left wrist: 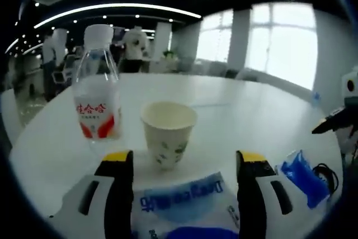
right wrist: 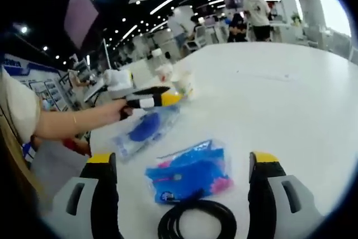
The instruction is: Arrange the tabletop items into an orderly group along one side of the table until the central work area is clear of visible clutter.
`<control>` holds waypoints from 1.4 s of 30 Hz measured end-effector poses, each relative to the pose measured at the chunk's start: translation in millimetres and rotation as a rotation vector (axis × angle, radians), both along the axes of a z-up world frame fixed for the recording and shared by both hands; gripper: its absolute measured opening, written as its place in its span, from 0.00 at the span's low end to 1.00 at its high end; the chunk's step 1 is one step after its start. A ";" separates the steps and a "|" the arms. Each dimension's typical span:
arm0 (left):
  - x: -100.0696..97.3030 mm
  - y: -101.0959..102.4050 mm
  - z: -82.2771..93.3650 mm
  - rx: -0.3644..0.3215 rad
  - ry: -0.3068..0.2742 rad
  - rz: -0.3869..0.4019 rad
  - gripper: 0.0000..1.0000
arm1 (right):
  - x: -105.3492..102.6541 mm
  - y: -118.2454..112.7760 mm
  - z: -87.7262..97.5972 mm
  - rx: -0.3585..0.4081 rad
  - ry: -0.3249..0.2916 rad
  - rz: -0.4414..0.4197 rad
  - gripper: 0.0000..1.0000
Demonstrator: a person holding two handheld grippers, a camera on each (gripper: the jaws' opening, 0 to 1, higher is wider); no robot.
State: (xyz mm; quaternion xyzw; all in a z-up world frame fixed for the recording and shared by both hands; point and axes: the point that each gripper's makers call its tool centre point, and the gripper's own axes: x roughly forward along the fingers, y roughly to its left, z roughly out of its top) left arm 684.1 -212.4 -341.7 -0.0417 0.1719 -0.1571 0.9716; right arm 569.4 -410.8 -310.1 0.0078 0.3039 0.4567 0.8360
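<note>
A clear water bottle (left wrist: 98, 90) with a white cap and red label stands on the white table (left wrist: 251, 104). A paper cup (left wrist: 168, 132) stands to its right. My left gripper (left wrist: 185, 158) is open just short of the cup, and a white-and-blue packet (left wrist: 182, 205) lies flat between its jaws. My right gripper (right wrist: 182, 160) is open over a blue packet with pink print (right wrist: 187, 172), its jaws either side without touching. A black coiled cable (right wrist: 196, 219) lies just below that packet. The left gripper (right wrist: 151, 99), held by a hand, shows over the white-and-blue packet (right wrist: 142, 130).
The cup (right wrist: 182, 85) and bottle (right wrist: 159, 62) stand near the table's far left edge. The blue packet (left wrist: 302, 174), cable (left wrist: 327, 174) and right gripper (left wrist: 341, 118) sit at the right. People and desks fill the background. Wide bare tabletop (right wrist: 279, 93) stretches to the right.
</note>
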 end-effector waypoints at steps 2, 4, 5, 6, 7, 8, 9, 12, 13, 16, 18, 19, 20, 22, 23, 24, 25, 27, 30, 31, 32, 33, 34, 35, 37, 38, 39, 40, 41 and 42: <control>-4.7 -2.4 2.1 -0.001 0.004 -0.012 0.81 | 1.9 -0.1 -0.9 -0.003 -0.007 0.003 0.96; -7.9 -3.8 3.7 0.001 0.006 -0.022 0.85 | 4.1 -0.9 -2.2 -0.015 -0.028 0.013 0.95; -10.8 -5.4 5.7 0.006 0.006 -0.032 0.87 | 4.4 -1.3 -3.4 -0.024 -0.033 0.018 0.95; -12.6 -6.0 6.8 0.008 0.005 -0.037 0.89 | 4.3 -1.5 -4.6 -0.030 -0.035 0.022 0.95; -15.2 -7.1 7.9 0.010 0.007 -0.047 0.91 | 4.5 -1.7 -5.5 -0.033 -0.036 0.023 0.95; -17.0 -7.3 8.9 0.011 0.007 -0.052 0.93 | 4.7 -1.9 -6.7 -0.038 -0.036 0.024 0.95; -19.1 -6.9 10.3 0.017 0.008 -0.056 0.94 | 4.4 -2.0 -7.1 -0.039 -0.036 0.026 0.95; -23.3 -5.5 12.3 0.023 0.012 -0.064 0.98 | 3.2 -2.4 -8.8 -0.044 -0.029 0.033 0.96; -24.9 -4.4 12.0 0.018 0.020 -0.066 0.99 | 2.9 -2.4 -9.1 -0.045 -0.028 0.035 0.96; -32.2 -4.2 10.9 0.003 0.049 -0.085 0.99 | 1.7 -2.2 -10.7 -0.051 -0.023 0.041 0.98; -38.3 -3.9 11.0 0.018 0.055 -0.100 0.99 | 1.4 -1.7 -10.6 -0.052 -0.025 0.046 0.98; -42.2 -4.0 11.2 0.030 0.058 -0.110 0.99 | 1.3 -1.4 -10.7 -0.051 -0.025 0.048 0.98; -44.5 -4.2 11.7 0.035 0.058 -0.115 0.99 | 1.4 -1.1 -10.6 -0.050 -0.025 0.049 0.98; -48.8 -5.5 12.8 0.037 0.059 -0.129 0.99 | 1.9 -0.9 -11.2 -0.047 -0.022 0.049 0.98; -52.1 -6.8 13.7 0.030 0.069 -0.136 0.99 | 2.7 -0.8 -12.0 -0.045 -0.020 0.048 0.98; -54.3 -8.1 14.7 0.025 0.075 -0.140 0.99 | 2.6 -0.9 -12.5 -0.045 -0.017 0.049 0.97; -56.1 -10.0 16.6 0.022 0.074 -0.146 0.99 | 2.5 -0.8 -12.7 -0.045 -0.016 0.050 0.97; -59.1 -13.7 22.4 0.017 0.062 -0.161 0.99 | 2.9 -0.6 -13.3 -0.044 -0.018 0.055 0.97; -62.8 -17.4 27.9 0.010 0.057 -0.183 0.99 | 4.3 0.8 -12.1 -0.030 -0.027 0.057 0.98; -67.2 -21.5 30.9 0.010 0.058 -0.191 0.99 | 5.3 0.6 -13.2 -0.031 -0.021 0.056 0.97; -69.8 -23.0 32.3 0.012 0.058 -0.199 0.99 | 6.2 0.3 -14.3 -0.033 -0.022 0.056 0.97; -71.9 -24.1 33.5 0.014 0.058 -0.205 0.99 | 7.1 0.0 -15.7 -0.037 -0.022 0.055 0.97; -74.1 -25.1 34.5 0.015 0.058 -0.208 0.99 | 7.7 -0.1 -16.4 -0.038 -0.023 0.055 0.97; -76.5 -26.6 35.4 0.017 0.059 -0.213 0.99 | 8.4 0.2 -16.3 -0.035 -0.028 0.055 0.97; -81.8 -29.9 37.7 0.022 0.061 -0.231 0.99 | 10.3 1.5 -18.8 -0.035 -0.027 0.058 0.96; -85.8 -31.0 39.6 0.036 0.061 -0.240 0.99 | 10.6 1.7 -20.0 -0.039 -0.028 0.060 0.96; -88.4 -32.5 41.8 0.038 0.057 -0.245 0.99 | 11.1 1.8 -21.5 -0.046 -0.031 0.062 0.95; -91.6 -33.9 44.3 0.039 0.055 -0.253 0.99 | 11.4 1.9 -24.0 -0.057 -0.034 0.067 0.94; -92.4 -32.8 45.1 0.041 0.056 -0.254 0.99 | 11.6 2.0 -24.5 -0.058 -0.035 0.068 0.94; -94.4 -33.0 48.0 0.042 0.052 -0.258 0.99 | 12.4 2.5 -26.8 -0.063 -0.035 0.070 0.94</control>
